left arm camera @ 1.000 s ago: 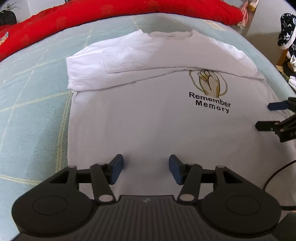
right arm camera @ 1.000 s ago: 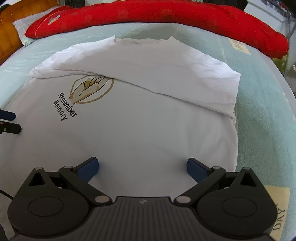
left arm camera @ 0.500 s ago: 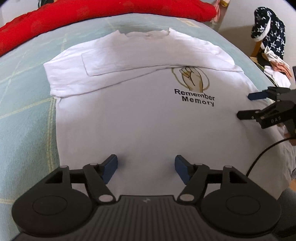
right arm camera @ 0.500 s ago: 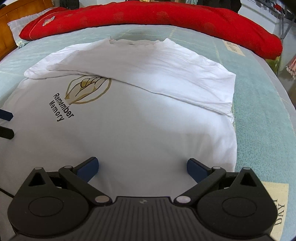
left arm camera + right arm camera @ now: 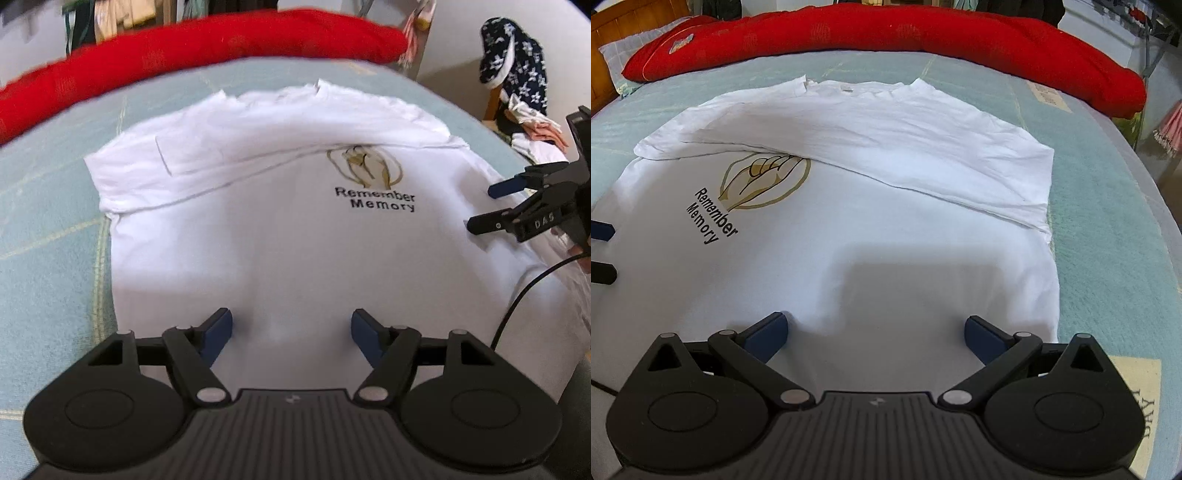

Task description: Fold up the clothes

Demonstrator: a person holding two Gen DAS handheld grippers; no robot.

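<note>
White T-shirt [image 5: 886, 236] lies flat on the bed [image 5: 1108, 221], collar toward the red bolster [image 5: 886, 33], long axis running away from both views (sleeves folded in). Left gripper [image 5: 291, 328] and right gripper [image 5: 875, 336]: jaws wide, nothing held.

Red quilt [image 5: 886, 40] along pale-green bed [image 5: 1108, 229]

The T-shirt [image 5: 886, 221] lies on the bed [image 5: 1108, 221], the quilt [image 5: 886, 33] behind it.
</note>
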